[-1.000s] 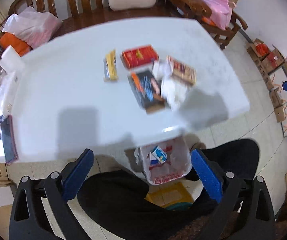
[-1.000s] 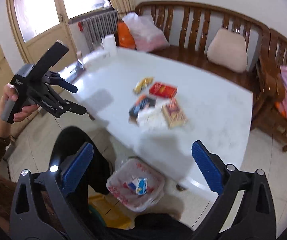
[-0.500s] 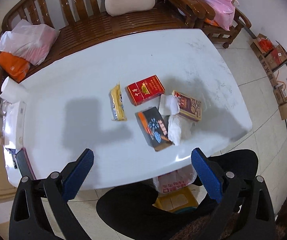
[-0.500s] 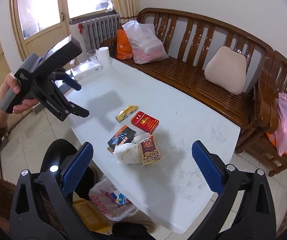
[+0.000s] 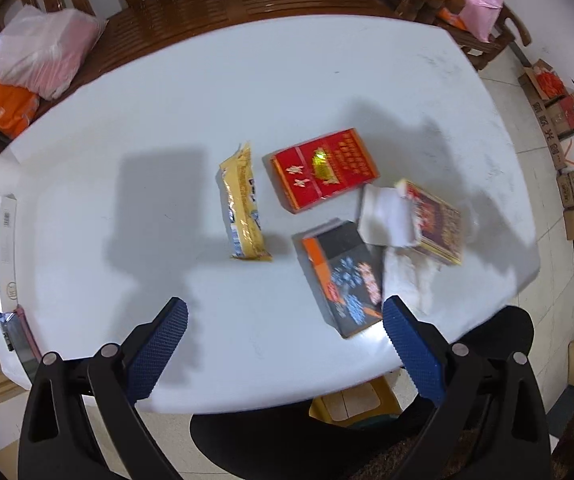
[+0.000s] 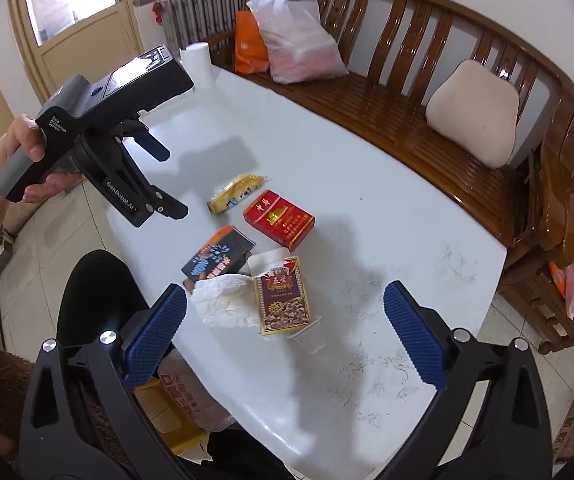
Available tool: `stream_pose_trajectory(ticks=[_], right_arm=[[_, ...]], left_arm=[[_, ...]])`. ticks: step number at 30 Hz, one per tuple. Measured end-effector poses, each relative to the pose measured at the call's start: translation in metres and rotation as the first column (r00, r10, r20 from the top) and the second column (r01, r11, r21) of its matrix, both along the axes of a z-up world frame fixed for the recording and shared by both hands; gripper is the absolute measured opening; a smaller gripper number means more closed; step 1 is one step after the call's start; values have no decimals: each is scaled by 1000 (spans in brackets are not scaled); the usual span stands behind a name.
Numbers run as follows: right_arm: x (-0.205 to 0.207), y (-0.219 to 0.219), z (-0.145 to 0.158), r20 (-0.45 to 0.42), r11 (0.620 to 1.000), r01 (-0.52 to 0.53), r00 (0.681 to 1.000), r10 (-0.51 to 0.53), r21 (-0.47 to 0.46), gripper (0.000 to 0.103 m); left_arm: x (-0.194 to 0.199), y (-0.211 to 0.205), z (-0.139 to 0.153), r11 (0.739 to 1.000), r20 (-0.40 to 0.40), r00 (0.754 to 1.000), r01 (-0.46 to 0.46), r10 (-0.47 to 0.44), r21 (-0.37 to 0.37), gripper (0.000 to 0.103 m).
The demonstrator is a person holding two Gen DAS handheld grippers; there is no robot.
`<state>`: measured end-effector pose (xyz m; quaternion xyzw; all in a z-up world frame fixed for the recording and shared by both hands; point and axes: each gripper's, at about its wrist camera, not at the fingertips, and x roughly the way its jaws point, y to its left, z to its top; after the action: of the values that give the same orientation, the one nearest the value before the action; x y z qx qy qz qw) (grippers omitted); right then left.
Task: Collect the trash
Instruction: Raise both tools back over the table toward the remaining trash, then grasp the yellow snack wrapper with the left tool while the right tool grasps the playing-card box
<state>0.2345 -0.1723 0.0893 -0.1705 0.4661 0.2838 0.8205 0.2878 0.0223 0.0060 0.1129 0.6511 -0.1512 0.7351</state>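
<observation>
While both my claws hang spread wide and empty above the white table (image 5: 135,128), the step in hand, as I judge it, is choosing a first piece of litter and closing on it squarely.

Stock, largest first:

1. Table: bears all the trash in one cluster near my edge.
2. Trash bag (image 6: 191,396): translucent, red print I cannot read, on the floor under the near table edge. Destination, I judge.
3. Red carton (image 5: 323,170): flat, gold emblem and gold Chinese lettering, blurred.
4. Black-and-orange box (image 5: 341,276): blue and red print, unreadable; nearest my left gripper (image 5: 285,344).
5. Maroon-and-gold box (image 6: 283,296): flap open, Chinese characters on a red crest; nearest my right gripper (image 6: 285,328).
6. Yellow wrapper (image 5: 243,210): apart from the rest, blue marking, illegible.
7. Crumpled tissue (image 6: 225,300): touching both boxes.
8. Clear plastic cup (image 6: 309,338): lying beside the maroon box.

Handling advice: take boxes across the narrow sides; pinch the wrapper mid-length; gather tissue from above.

Legible writing: "Genrobot.AI" and "Data Acquisition System" on the left gripper's body.
</observation>
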Motion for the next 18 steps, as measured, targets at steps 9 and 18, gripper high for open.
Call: stream_pose_trajectory(ticks=[9,18], right_arm=[[21,14,-49,-107,998,-41,994,36,-51,97],[37,36,-105,-223,986,-124,970,97,-112,97]], left_arm=[[30,7,-42,1000,-51,998,-30,30,-8,95],[43,10,-61,998,-82,996,-40,37,-38,95]])
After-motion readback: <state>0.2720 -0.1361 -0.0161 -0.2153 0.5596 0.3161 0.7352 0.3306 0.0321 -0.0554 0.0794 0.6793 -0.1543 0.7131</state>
